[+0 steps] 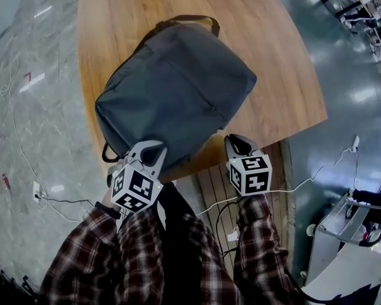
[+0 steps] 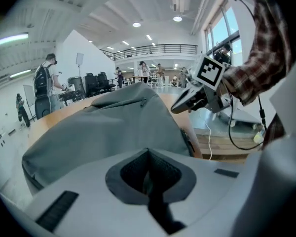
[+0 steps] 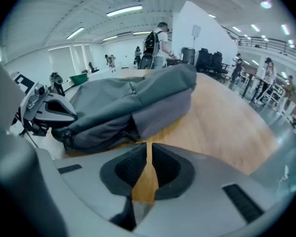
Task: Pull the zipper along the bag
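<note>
Polished grey floor (image 1: 38, 119) all round, and a wooden table (image 1: 286, 75) with a rounded corner in the middle of the head view. A grey bag (image 1: 178, 88) lies flat on it, carry handle (image 1: 184, 20) at the far end. The left gripper (image 1: 153, 150) is right at the bag's near corner. The right gripper (image 1: 236, 142) sits over the table's near edge, just beside the bag. Plaid sleeves (image 1: 146, 253) fill the bottom, and white cables (image 1: 305, 176) trail over the floor. A cart at the right is cut off by the frame.

Over to the left gripper view: a big bright hall with strip lights and a balcony, and people (image 2: 44, 83) standing far back. The bag (image 2: 113, 127) bulks up just past the left gripper (image 2: 148, 154), whose jaws are pressed together with nothing between them. A dark zipper (image 2: 188, 141) runs down the bag's right edge, though its slider is too small to pick out. The right gripper (image 2: 176, 108) hangs beyond it.

Right gripper view now: bare wood (image 3: 227, 122) stretches away, with the bag (image 3: 128, 102) to the left. The right gripper (image 3: 149, 147) has its jaws all but together, with only a sliver of table showing through and nothing held. The left gripper (image 3: 69, 116) noses in at the bag's corner, but I cannot tell whether it touches the bag.
</note>
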A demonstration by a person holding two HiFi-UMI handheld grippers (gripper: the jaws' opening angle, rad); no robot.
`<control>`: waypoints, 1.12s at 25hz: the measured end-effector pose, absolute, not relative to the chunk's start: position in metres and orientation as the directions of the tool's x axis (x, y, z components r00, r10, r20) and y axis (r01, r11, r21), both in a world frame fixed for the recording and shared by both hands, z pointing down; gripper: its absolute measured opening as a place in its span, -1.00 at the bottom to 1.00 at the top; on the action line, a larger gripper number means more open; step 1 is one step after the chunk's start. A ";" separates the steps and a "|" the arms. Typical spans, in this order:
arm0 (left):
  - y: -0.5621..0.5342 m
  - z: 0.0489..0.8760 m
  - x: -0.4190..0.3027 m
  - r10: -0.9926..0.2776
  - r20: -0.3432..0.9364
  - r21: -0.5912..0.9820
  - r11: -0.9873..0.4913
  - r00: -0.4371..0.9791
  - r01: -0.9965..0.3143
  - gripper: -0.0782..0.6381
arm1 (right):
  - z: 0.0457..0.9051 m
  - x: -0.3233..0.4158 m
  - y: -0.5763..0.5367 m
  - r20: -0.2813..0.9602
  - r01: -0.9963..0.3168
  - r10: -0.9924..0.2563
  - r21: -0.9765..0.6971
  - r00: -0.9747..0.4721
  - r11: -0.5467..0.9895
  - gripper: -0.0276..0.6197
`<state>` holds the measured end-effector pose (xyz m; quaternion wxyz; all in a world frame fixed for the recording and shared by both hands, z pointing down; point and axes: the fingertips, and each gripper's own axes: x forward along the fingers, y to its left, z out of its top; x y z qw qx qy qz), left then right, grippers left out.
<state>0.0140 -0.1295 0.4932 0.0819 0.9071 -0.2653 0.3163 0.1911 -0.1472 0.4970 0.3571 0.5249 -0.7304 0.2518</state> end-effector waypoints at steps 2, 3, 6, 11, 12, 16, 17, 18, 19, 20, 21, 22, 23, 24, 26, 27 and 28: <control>-0.136 0.472 0.013 -0.465 0.573 0.054 -0.800 0.675 -0.597 -0.75 | 0.475 0.205 -0.141 0.752 -0.966 -0.627 -0.047 -0.203 0.256 -0.79; -0.141 0.456 0.011 -0.496 0.540 0.090 -0.769 0.680 -0.632 -0.75 | 0.462 0.208 -0.138 0.729 -0.969 -0.649 -0.083 -0.219 0.233 -0.79; -0.157 0.397 0.005 -0.601 0.431 0.176 -0.676 0.674 -0.715 -0.75 | 0.411 0.192 -0.136 0.629 -0.955 -0.718 -0.191 -0.298 0.229 -0.79; -0.167 0.298 0.000 -0.718 0.290 0.204 -0.600 0.633 -0.774 -0.75 | 0.315 0.120 -0.147 0.405 -0.878 -0.782 -0.288 -0.473 0.382 -0.80; -0.168 0.284 -0.002 -0.733 0.282 0.192 -0.589 0.619 -0.785 -0.75 | 0.297 0.106 -0.148 0.373 -0.867 -0.785 -0.274 -0.494 0.416 -0.80; -0.168 0.232 -0.014 -0.786 0.218 0.144 -0.561 0.579 -0.815 -0.75 | 0.235 0.062 -0.153 0.251 -0.836 -0.799 -0.222 -0.547 0.503 -0.80; -0.165 0.221 -0.017 -0.796 0.196 0.124 -0.559 0.573 -0.820 -0.75 | 0.223 0.055 -0.153 0.228 -0.831 -0.801 -0.211 -0.554 0.515 -0.80; -0.162 0.212 -0.021 -0.806 0.179 0.097 -0.556 0.564 -0.825 -0.75 | 0.213 0.049 -0.152 0.212 -0.828 -0.802 -0.197 -0.558 0.524 -0.80; -0.158 0.206 -0.024 -0.815 0.168 0.069 -0.552 0.555 -0.831 -0.75 | 0.207 0.045 -0.150 0.204 -0.829 -0.805 -0.181 -0.558 0.529 -0.80; -0.154 0.202 -0.026 -0.821 0.161 0.050 -0.547 0.548 -0.835 -0.75 | 0.202 0.041 -0.147 0.200 -0.831 -0.807 -0.162 -0.555 0.531 -0.80; -0.149 0.199 -0.028 -0.824 0.155 0.046 -0.544 0.544 -0.838 -0.75 | 0.199 0.039 -0.144 0.199 -0.834 -0.810 -0.143 -0.551 0.533 -0.80; -0.146 0.197 -0.029 -0.826 0.150 0.054 -0.542 0.544 -0.838 -0.75 | 0.197 0.037 -0.141 0.200 -0.836 -0.811 -0.129 -0.549 0.534 -0.80; -0.143 0.196 -0.030 -0.826 0.145 0.067 -0.541 0.544 -0.839 -0.75 | 0.196 0.035 -0.138 0.200 -0.836 -0.812 -0.121 -0.549 0.536 -0.80; -0.141 0.195 -0.030 -0.826 0.143 0.078 -0.540 0.546 -0.838 -0.75 | 0.196 0.034 -0.135 0.198 -0.835 -0.811 -0.119 -0.550 0.537 -0.81; -0.139 0.195 -0.029 -0.823 0.141 0.087 -0.543 0.550 -0.835 -0.75 | 0.196 0.034 -0.131 0.194 -0.834 -0.811 -0.126 -0.552 0.538 -0.83; -0.139 0.196 -0.028 -0.821 0.140 0.090 -0.546 0.553 -0.833 -0.75 | 0.196 0.034 -0.130 0.192 -0.834 -0.812 -0.128 -0.552 0.537 -0.84; -0.138 0.196 -0.028 -0.819 0.139 0.094 -0.549 0.557 -0.831 -0.75 | 0.196 0.035 -0.128 0.191 -0.835 -0.813 -0.128 -0.550 0.535 -0.85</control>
